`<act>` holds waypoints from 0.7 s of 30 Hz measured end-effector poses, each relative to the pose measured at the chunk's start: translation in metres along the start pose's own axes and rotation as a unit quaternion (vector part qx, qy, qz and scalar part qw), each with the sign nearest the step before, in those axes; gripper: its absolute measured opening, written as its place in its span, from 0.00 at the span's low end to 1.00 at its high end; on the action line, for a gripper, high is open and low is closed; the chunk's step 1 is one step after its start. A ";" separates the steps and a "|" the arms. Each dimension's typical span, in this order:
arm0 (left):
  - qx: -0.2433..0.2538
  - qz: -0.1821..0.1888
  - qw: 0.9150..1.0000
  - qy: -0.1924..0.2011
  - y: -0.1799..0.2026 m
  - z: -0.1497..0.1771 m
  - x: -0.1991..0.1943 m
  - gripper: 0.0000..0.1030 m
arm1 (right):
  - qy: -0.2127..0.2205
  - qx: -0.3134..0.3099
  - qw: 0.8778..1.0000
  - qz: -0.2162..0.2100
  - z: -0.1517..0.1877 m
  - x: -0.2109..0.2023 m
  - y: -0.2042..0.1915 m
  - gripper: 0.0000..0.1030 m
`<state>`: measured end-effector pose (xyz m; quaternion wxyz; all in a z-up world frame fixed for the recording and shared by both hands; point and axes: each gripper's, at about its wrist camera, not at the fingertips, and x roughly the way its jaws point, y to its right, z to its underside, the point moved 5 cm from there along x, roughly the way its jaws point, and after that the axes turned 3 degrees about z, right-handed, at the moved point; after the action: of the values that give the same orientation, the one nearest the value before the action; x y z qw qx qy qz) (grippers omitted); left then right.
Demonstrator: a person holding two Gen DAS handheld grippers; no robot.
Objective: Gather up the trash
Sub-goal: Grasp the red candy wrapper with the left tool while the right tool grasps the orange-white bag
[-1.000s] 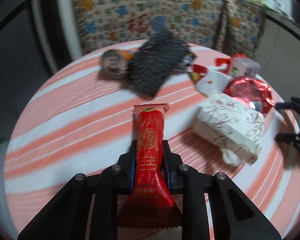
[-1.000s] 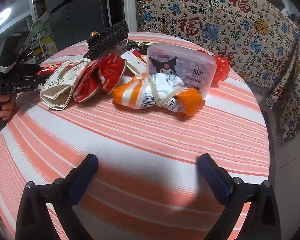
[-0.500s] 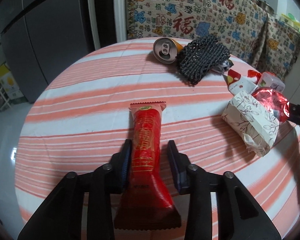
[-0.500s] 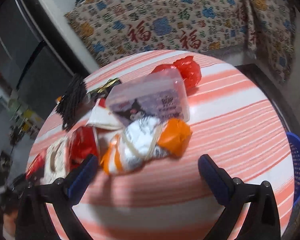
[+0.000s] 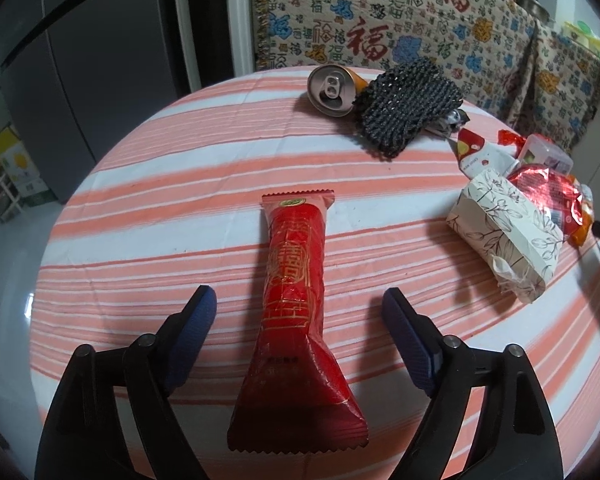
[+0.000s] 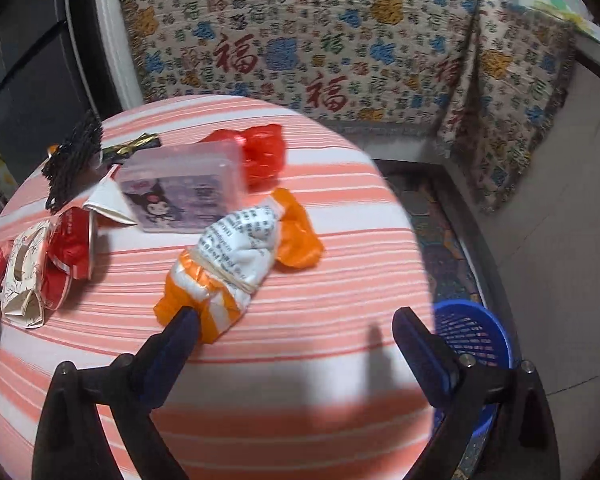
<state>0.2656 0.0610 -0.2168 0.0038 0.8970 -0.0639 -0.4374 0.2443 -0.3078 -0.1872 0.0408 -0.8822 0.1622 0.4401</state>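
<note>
A long red snack wrapper [image 5: 296, 292] lies flat on the striped round table [image 5: 172, 208]. My left gripper [image 5: 300, 304] straddles it with jaws opening, and the pads stand clear of the wrapper on both sides. In the right wrist view my right gripper [image 6: 296, 324] is open above the table's near edge, with nothing between its fingers. Its left fingertip sits just in front of an orange and white bundled bag [image 6: 236, 264]. Beyond that bag lie a clear plastic box with a cartoon label [image 6: 180, 192] and a red plastic bag [image 6: 264, 150].
A drink can [image 5: 332, 90] and black mesh netting [image 5: 408, 108] lie at the table's far side. A floral paper box [image 5: 508, 232] and red foil wrapper [image 5: 548, 192] sit to the right. A blue basket [image 6: 472, 340] stands on the floor beside the table.
My left gripper has let go of the red wrapper and its jaws have spread wide. The right gripper has swung right, bringing the table edge and blue basket into view.
</note>
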 end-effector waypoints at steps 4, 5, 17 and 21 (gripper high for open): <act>0.004 -0.006 1.000 -0.003 0.002 0.000 0.002 0.88 | 0.014 0.081 0.993 -0.086 -0.010 -0.004 -0.002 0.96; 0.004 -0.006 1.000 -0.004 0.003 0.000 0.002 0.89 | 0.018 0.090 0.991 -0.094 -0.013 -0.002 -0.006 0.96; 0.020 -0.001 1.000 -0.017 0.000 0.002 0.004 1.00 | 0.004 -0.028 0.999 -0.017 -0.004 0.026 -0.045 0.62; 0.022 0.001 0.999 -0.025 -0.007 0.005 0.001 1.00 | -0.008 -0.019 1.000 -0.002 0.008 0.018 -0.013 0.61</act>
<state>0.2630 0.0679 -0.2212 -0.0170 0.8857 -0.0744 -0.4580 0.2527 -0.2987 -0.2072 0.0267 -0.8795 0.1518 0.4502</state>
